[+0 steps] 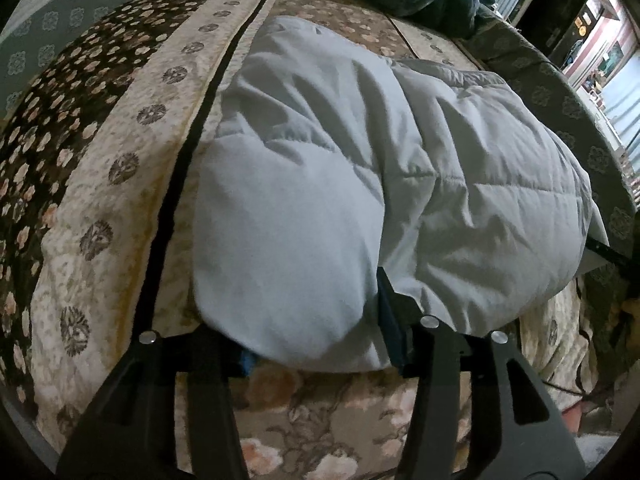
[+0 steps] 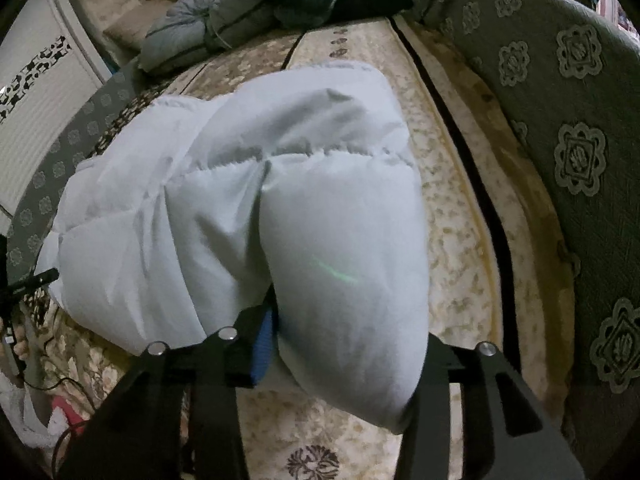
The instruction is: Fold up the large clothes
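A pale blue-white padded garment (image 1: 360,168) lies bunched and partly folded on a floral bedspread (image 1: 104,184). My left gripper (image 1: 316,344) has its jaws either side of a puffy near edge of the garment, one blue-padded finger (image 1: 394,320) pressed into the fabric; the other finger is hidden under the cloth. In the right wrist view the same garment (image 2: 248,208) fills the middle. My right gripper (image 2: 344,352) straddles another thick fold, its blue pad (image 2: 264,344) against the cloth.
Dark and grey folded clothes (image 2: 280,0) lie at the far end of the bed. A grey patterned border (image 2: 580,152) runs along the bed's right side. A white cabinet (image 2: 44,92) stands left. Cables and a red item (image 2: 60,412) lie at lower left.
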Available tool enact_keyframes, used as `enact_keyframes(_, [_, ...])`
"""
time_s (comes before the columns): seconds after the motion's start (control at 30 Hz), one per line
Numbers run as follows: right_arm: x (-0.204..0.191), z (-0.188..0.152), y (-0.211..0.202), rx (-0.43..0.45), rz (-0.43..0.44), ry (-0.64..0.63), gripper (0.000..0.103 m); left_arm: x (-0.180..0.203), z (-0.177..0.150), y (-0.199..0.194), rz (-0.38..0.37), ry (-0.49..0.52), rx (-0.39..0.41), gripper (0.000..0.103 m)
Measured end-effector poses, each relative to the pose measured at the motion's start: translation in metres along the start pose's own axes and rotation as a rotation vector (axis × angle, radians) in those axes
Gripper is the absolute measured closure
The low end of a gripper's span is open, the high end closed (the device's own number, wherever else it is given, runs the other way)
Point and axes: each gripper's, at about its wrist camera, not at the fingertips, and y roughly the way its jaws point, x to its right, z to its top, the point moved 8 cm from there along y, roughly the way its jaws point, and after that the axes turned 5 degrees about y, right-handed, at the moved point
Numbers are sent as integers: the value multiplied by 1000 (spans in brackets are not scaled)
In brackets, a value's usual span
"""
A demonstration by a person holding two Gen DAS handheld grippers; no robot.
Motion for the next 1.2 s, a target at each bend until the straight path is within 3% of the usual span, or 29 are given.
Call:
enact_keyframes(0.27, [6, -6, 6, -43, -38, -42, 51, -8, -4, 5, 1, 10, 7, 41])
enact_keyframes(0.3, [8, -8, 8, -59, -41, -42, 48, -12, -6, 10, 2, 0, -2, 33])
enact_keyframes(0.37, [12, -11, 7, -59, -38, -29, 46, -21, -11, 11, -20, -32, -1, 30])
enact_keyframes(0.47, [23, -15, -1, -27, -95, -29, 30, -28, -13, 2, 2, -21, 21, 30])
enact_keyframes(0.67, [29, -14, -24, 64, -110, -4, 30, -30, -8, -27, 132, 26, 81, 29])
enact_keyframes(0.77, [29, -14, -29, 99, -140, -17, 30, -38, -6, -42, 194, -4, 132, 30])
enact_keyframes(0.83, [31, -14, -27, 110, -169, -25, 36, -50, -7, -39, 222, -52, 125, 31])
enact_keyframes(1.0, [36, -16, -13, 95, -221, -24, 37, -50, -5, -25, 264, -29, 111, 30])
enact_keyframes(1.2, [27, -15, -50, 155, -165, 0, 36, -25, 6, -57, 270, -2, 154, 32])
